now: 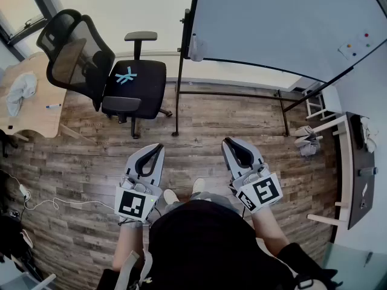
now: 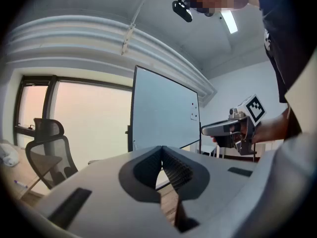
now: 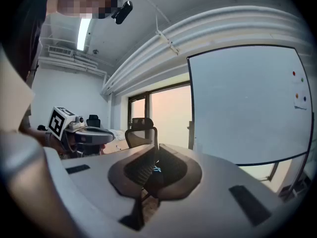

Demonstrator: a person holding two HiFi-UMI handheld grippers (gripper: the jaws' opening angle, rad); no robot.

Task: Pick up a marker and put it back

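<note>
A white marker with a blue cap lies on the wooden desk at the far left, and the marker also shows small in the left gripper view. My left gripper and right gripper are held side by side over the wood floor, far from the marker. Both are shut with nothing between the jaws. In the left gripper view the left gripper points toward the whiteboard. In the right gripper view the right gripper points toward the office chair.
A large whiteboard on a black stand fills the upper right, with a pale object at its tray's left end. A black office chair with blue tape on the seat stands ahead left. White furniture lines the right side. A cloth lies on the desk.
</note>
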